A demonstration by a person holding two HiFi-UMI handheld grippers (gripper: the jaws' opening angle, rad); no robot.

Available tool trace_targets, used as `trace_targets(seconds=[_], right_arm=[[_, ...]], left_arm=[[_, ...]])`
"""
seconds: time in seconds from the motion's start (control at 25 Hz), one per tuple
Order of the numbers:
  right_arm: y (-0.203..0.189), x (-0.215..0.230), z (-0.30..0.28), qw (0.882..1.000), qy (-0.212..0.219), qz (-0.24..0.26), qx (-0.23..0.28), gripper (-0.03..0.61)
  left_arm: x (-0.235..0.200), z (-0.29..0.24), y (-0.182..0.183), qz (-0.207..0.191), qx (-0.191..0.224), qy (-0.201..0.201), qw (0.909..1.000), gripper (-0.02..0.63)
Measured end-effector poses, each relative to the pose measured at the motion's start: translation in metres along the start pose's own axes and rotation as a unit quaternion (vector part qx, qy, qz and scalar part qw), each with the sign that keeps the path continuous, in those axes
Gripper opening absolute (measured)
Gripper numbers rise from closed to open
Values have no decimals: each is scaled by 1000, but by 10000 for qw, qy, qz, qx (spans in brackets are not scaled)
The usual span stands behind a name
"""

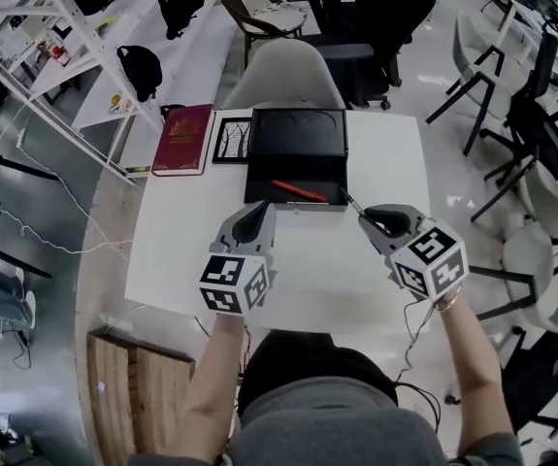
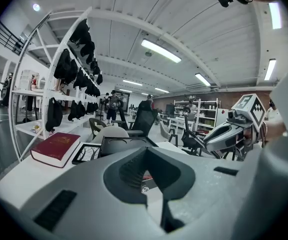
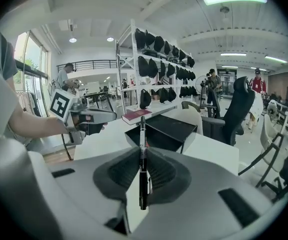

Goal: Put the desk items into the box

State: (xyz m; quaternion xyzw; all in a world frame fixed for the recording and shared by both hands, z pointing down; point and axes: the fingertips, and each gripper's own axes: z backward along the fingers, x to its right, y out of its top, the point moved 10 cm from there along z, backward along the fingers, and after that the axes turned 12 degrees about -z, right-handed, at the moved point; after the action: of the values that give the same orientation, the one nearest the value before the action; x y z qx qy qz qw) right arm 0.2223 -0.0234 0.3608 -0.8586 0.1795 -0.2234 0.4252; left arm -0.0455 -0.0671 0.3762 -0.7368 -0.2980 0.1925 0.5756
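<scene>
Head view: red pen [image 1: 300,191] already lying in black box [image 1: 267,170], black pen [image 3: 142,139] pinched in right claw [image 3: 142,173] just short of box's near right corner, left claw [image 2: 146,173] pressed together on nothing, red book [image 1: 183,139] and framed picture [image 1: 232,140] not yet boxed, on table [image 1: 385,163] beside it.

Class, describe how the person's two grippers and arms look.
The left gripper and right gripper are light grey moulded shells with dark ribbed jaws. Each carries a white cube with black square markers. A thin cable hangs by the right wrist. Sleeves are grey.
</scene>
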Motion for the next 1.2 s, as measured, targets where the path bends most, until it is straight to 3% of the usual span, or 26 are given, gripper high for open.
trace_targets(seconds=[0.4, 1.2], right_arm=[[33, -8, -16, 9989, 205, 34, 414, 48], [87, -14, -92, 9980, 425, 245, 402, 48]], left_arm=[[-16, 6, 1, 16, 28, 188, 9998, 6], [-75, 1, -2, 262, 98, 382, 9989, 6]])
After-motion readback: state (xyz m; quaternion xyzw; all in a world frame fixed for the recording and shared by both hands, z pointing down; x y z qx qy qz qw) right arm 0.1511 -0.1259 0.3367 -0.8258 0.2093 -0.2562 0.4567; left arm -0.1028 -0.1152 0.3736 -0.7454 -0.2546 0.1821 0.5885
